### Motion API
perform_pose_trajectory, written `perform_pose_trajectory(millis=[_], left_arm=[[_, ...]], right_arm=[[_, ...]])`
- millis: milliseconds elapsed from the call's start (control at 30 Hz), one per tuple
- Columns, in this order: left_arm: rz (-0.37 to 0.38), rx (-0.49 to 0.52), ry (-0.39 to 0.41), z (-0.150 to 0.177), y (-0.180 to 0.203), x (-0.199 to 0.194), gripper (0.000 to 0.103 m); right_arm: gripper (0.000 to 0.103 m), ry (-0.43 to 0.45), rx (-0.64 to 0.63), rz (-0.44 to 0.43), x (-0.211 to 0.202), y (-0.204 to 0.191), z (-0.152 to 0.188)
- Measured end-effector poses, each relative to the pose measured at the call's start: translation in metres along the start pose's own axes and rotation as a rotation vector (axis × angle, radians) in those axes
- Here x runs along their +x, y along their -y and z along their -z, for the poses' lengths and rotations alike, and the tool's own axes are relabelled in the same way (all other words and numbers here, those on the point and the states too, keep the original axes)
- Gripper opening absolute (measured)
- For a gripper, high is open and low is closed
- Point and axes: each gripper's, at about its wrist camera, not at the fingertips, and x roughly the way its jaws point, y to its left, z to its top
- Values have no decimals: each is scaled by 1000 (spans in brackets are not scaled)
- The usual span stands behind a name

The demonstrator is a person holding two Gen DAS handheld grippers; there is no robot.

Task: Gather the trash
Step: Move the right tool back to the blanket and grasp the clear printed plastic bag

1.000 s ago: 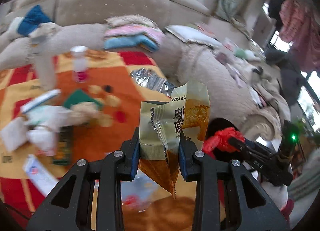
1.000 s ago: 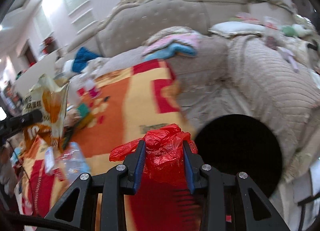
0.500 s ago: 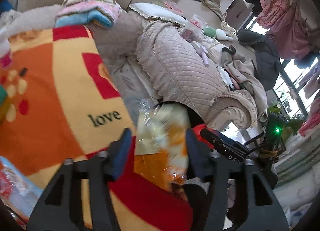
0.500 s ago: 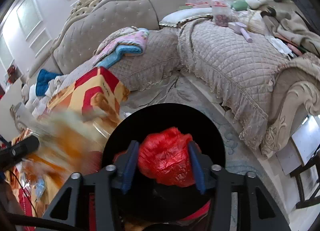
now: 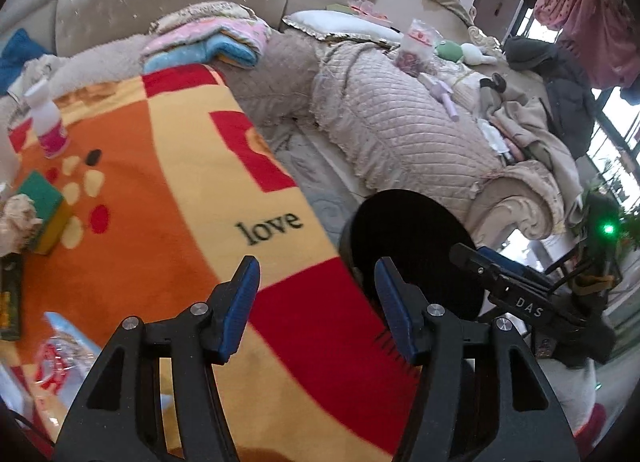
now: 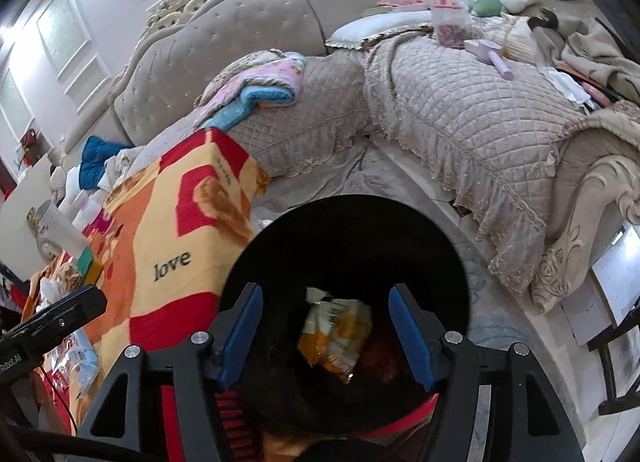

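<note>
A black trash bin (image 6: pixel 352 229) stands on the floor beside the blanket-covered table. A yellow snack bag (image 6: pixel 336 336) lies inside it, with a crumpled red plastic bag (image 6: pixel 384 354) dimly visible beside it. My right gripper (image 6: pixel 325 292) hangs over the bin's mouth. Its jaws are opening and its blue pads touch nothing. My left gripper (image 5: pixel 316 266) is open and empty above the blanket's red patch, just left of the bin (image 5: pixel 416 246). The right gripper's fingers (image 5: pixel 516 294) show at the bin's far side in the left wrist view.
On the orange "love" blanket (image 5: pixel 160 201) lie a small bottle (image 5: pixel 46 121), a green and yellow sponge (image 5: pixel 44 205) and plastic wrappers (image 5: pixel 60 354). Quilted sofas (image 5: pixel 400 125) with folded towels (image 5: pixel 208 41) ring the table and bin.
Both grippers swung from the table over to the bin and opened. The left let go of the snack bag and the right let go of the red bag; both now lie in the bin.
</note>
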Motion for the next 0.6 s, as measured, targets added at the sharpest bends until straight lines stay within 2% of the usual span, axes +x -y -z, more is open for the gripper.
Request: perform_pose_trajectory(millis=[200,400,600], left_arm=[[-59,9,32,5,-15,-16,59],[-108,-20,55,12,-39,-35,59],[-165,-61,61,21,-70,-55,59]], right_arm=[[63,-3,-49,-20,-1,-28,2],[64,-7,-109,-58,-4,-62,7],[68,-26,-161,-116,-2,-97,13]])
